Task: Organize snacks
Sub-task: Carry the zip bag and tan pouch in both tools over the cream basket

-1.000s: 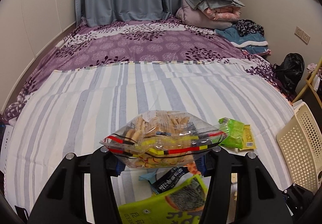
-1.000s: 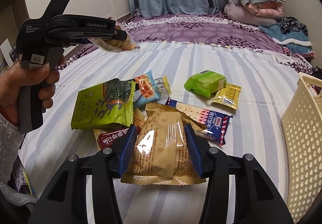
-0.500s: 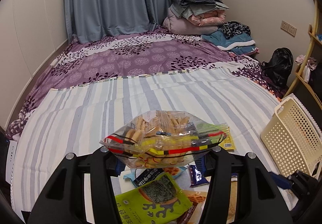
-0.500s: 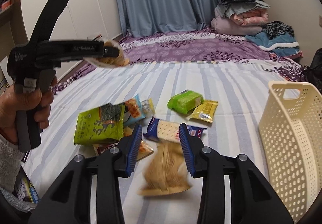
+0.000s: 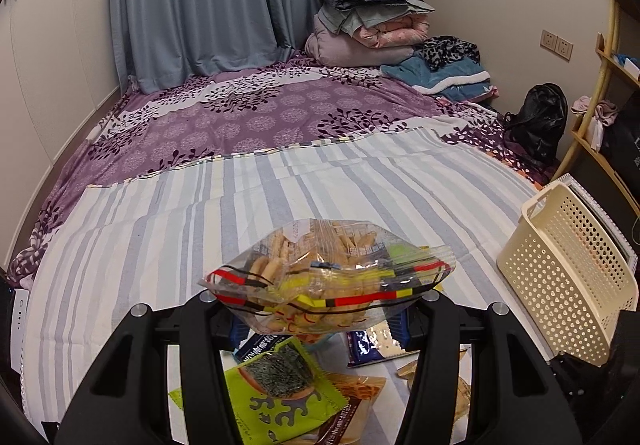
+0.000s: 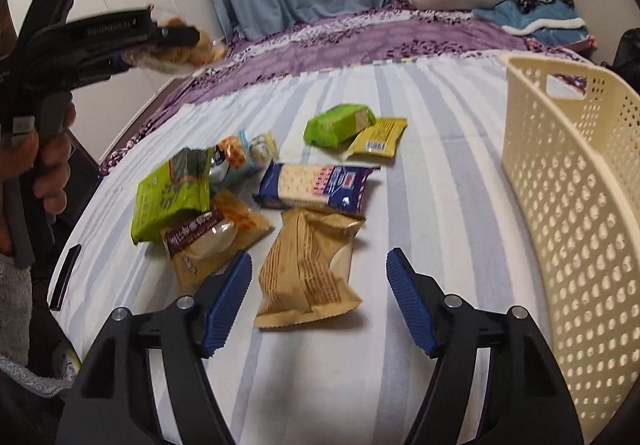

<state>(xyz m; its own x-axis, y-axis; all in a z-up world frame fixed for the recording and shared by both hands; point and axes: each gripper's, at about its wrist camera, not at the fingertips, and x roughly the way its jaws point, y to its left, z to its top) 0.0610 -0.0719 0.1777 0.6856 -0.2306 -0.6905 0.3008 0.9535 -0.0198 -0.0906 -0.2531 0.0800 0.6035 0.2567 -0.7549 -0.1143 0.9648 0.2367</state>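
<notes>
Early stage: basket (image 6: 568, 181) appears empty; most snacks lie on the bed (image 6: 420, 117).
Left gripper (image 5: 320, 309) jaws grasp the cracker bag (image 5: 328, 277); right gripper (image 6: 318, 309) jaws opening, tan packet (image 6: 308, 273) lying free between them.

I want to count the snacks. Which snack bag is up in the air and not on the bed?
The clear bag of biscuits, pinched in the left hand-held gripper. Every other snack packet lies on the striped bed sheet.

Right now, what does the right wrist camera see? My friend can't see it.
The right gripper, jaws opening, hangs over a tan snack packet lying loose on the striped bed. More snacks lie behind, beside a cream basket.
</notes>
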